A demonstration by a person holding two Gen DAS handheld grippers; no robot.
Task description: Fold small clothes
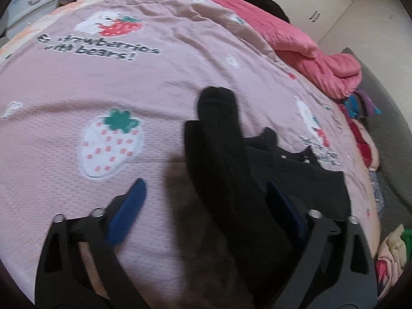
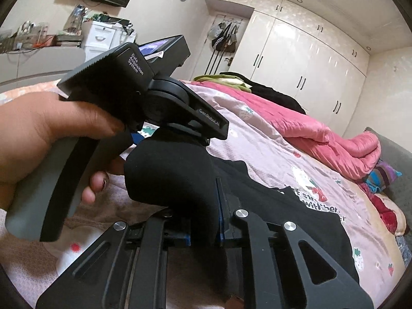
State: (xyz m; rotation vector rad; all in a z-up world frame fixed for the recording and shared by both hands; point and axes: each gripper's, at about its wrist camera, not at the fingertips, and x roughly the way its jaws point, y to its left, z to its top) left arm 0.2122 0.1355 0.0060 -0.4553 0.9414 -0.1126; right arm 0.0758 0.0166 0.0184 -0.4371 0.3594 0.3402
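Nearest the right-wrist camera, the right gripper [image 2: 220,206] has its blue pads pinched tight on a fold of the black garment [image 2: 175,175], which bulges in a rounded hump just beyond the fingertips; the grip looks meant to lift one end of the cloth clear of the bed so it can be carried over or straightened. Just past that hump the person's left hand [image 2: 43,139] wraps the handle of the left gripper [image 1: 206,206], which leans down over the same cloth. In the left-wrist view its jaws stand fairly wide, one blue pad [image 1: 128,216] out over bare bedding and the other at the cloth's right edge, so they straddle a strip of the garment without visibly pressing it, probably readying a second hold to keep the fabric taut. That strip is long and narrow, perhaps a sleeve or a leg; its long axis runs away from the left camera, and its rounded ribbed end [image 1: 216,103] points toward the far side of the bed. The rest of the garment spreads rightward, flat on the pink strawberry-print quilt [image 1: 77,90]. Farther off a brighter pink blanket [image 1: 322,64] lies bunched, with white wardrobes [image 2: 296,59] behind.
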